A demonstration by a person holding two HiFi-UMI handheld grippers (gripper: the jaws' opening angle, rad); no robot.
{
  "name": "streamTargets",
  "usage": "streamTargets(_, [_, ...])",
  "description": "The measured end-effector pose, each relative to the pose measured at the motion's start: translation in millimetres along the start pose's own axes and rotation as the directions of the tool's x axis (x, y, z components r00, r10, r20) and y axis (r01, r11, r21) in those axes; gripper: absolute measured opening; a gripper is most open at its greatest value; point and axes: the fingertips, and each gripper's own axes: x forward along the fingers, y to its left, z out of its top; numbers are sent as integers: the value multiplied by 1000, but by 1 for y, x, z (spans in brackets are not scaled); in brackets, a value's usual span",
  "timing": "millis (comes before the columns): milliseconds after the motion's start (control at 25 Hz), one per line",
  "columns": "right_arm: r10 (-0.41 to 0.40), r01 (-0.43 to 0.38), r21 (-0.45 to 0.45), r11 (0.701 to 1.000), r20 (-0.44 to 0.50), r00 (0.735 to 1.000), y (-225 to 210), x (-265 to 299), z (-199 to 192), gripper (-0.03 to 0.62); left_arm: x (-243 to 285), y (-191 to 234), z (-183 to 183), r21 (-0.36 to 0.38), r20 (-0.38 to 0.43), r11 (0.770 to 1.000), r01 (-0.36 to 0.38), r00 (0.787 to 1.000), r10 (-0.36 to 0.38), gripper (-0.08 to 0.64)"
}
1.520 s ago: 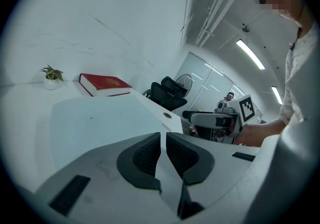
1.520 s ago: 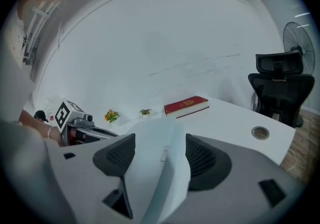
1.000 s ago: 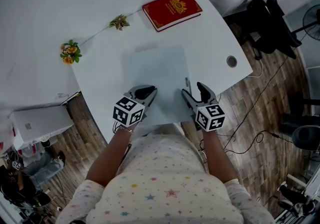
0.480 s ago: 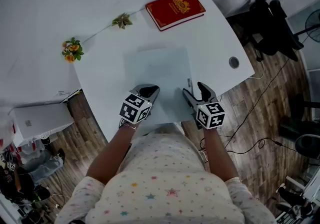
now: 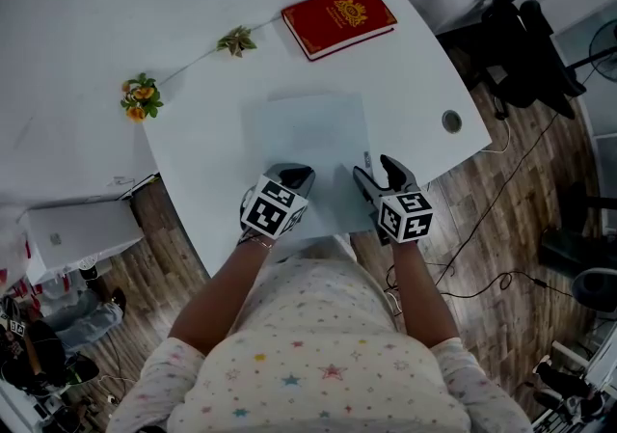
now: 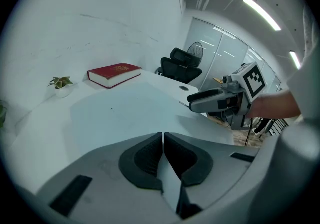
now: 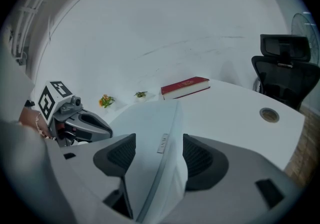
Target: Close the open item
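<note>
A pale grey laptop [image 5: 308,142] lies flat on the white table [image 5: 202,147], and its lid looks down. My left gripper [image 5: 294,175] is shut with nothing between its pads [image 6: 163,135], and its tips sit over the laptop's [image 6: 125,113] near left part. My right gripper [image 5: 374,171] is open at the near right edge. In the right gripper view its jaws [image 7: 160,154] stand on either side of the laptop's [image 7: 150,123] thick edge, with gaps showing at both pads. Each gripper shows in the other's view: the right gripper [image 6: 215,101] and the left gripper [image 7: 85,120].
A red book [image 5: 337,18] lies at the table's far side. A small plant [image 5: 236,40] and orange flowers [image 5: 140,96] sit along the far left edge. A round cable grommet [image 5: 451,120] is at the right. A black office chair [image 5: 511,36] stands beyond the table's right corner.
My left gripper has shifted a little to the right, further over the laptop's near left part, and its marker cube has turned. The right gripper and the laptop have stayed put.
</note>
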Motion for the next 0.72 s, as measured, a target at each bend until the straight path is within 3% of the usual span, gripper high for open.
streamTargets(320, [-100, 100, -5, 995, -38, 994, -19, 11, -4, 273, 5, -1, -2, 32, -35, 999, -13, 999, 15, 21])
streamTargets(480, [-111, 113, 41, 993, -55, 992, -22, 13, -10, 274, 5, -3, -4, 31, -51, 999, -11, 999, 12, 21])
streamTargets(720, [-128, 131, 38, 991, -79, 989, -22, 16, -12, 274, 3, -5, -2, 42, -42, 999, 0, 999, 1, 21])
